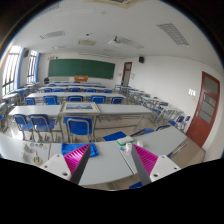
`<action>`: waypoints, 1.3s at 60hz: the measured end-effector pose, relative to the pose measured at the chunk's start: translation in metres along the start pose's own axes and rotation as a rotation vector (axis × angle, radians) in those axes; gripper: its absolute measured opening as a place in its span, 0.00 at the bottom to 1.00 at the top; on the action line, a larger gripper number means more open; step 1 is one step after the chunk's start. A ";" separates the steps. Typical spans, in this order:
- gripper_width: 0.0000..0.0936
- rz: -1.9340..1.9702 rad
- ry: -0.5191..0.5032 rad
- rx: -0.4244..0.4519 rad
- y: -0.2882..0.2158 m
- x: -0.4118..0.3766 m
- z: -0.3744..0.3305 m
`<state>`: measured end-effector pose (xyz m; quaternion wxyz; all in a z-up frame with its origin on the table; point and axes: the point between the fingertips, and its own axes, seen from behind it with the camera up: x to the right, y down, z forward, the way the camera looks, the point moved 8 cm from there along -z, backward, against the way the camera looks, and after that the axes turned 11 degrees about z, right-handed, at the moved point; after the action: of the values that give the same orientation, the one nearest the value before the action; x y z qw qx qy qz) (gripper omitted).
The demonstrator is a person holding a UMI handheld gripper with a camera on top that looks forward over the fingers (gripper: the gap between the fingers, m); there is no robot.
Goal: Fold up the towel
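— How does the gripper (110, 160) stand?

— Released. Its two fingers are spread wide apart and nothing is held between them. The magenta pads (146, 160) face each other across the gap, and only the pale grey desk top (108, 168) shows between them.

— And the towel?

— I cannot tell for certain. Just ahead of the fingers, a little toward the right one, lies a flat blue shape (115, 136) at the far edge of the desk. It may be cloth or it may be part of a chair; the view does not settle it. Beside it, closer to the right finger, is a small pale object (126, 147), too small to name. Neither one touches the fingers.

— What lies beyond?

— A classroom. Rows of grey desks (62, 106) with blue chairs (78, 127) run away from the fingers toward the far wall. The nearest chairs stand ahead of the left finger, tucked in at their desks. On the far wall, straight ahead and well beyond the rows, hangs a long green chalkboard (82, 68).

— Anything off to the sides?

— Out past the left finger, a run of bright windows (12, 70) lines the wall. Out past the right finger, a reddish-brown door (207, 108) stands in the white side wall. Overhead, well above the gripper, long light panels (172, 33) are set into the ceiling.
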<state>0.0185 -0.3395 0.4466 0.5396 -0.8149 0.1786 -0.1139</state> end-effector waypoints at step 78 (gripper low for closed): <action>0.40 -0.194 -0.387 -0.297 0.279 -0.319 0.391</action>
<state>-0.1708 0.0214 0.0391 0.4249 -0.9050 0.0080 0.0203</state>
